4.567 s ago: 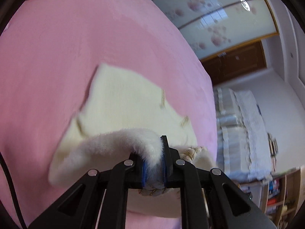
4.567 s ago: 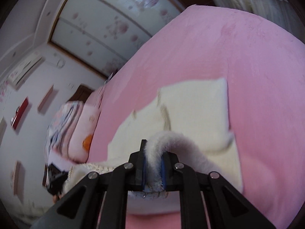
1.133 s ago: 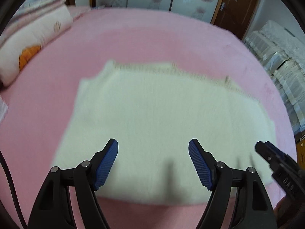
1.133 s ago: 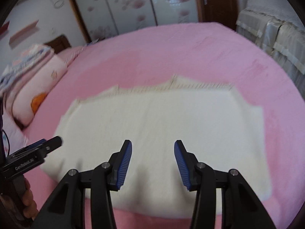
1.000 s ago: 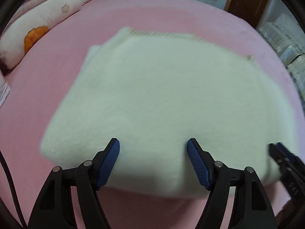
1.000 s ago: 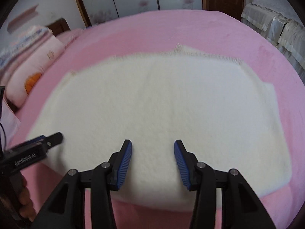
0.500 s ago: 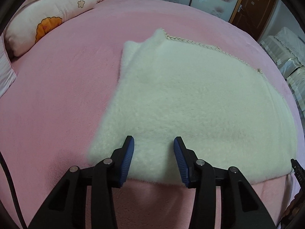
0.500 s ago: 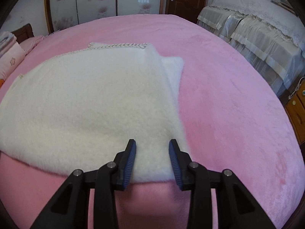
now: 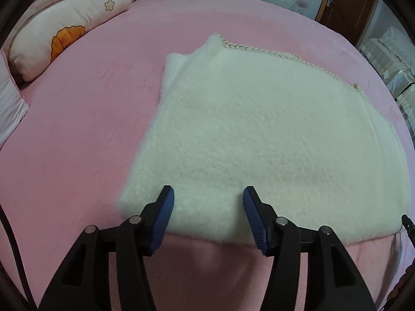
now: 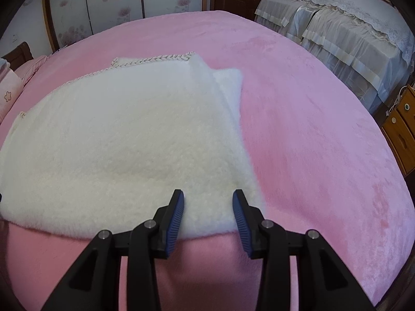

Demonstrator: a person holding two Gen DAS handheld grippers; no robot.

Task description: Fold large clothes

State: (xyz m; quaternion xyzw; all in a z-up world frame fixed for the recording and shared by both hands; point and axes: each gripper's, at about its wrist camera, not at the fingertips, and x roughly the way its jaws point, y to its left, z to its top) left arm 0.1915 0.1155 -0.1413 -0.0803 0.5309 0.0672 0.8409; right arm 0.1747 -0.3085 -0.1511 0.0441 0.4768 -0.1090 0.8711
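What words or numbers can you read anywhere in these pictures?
None: no word or number can be read in either view.
The pillow carries only pictures, an orange shape and a small flower outline, no letters.
The white fluffy garment on the pink bed shows no label or tag.
The wardrobe doors bear only a flower pattern.

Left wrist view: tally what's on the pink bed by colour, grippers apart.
White: 1, the fleece garment
Pale pink with orange print: 1, the rolled quilt
Black with blue pads: 1, the left gripper, open over the garment's near edge
Total: 3
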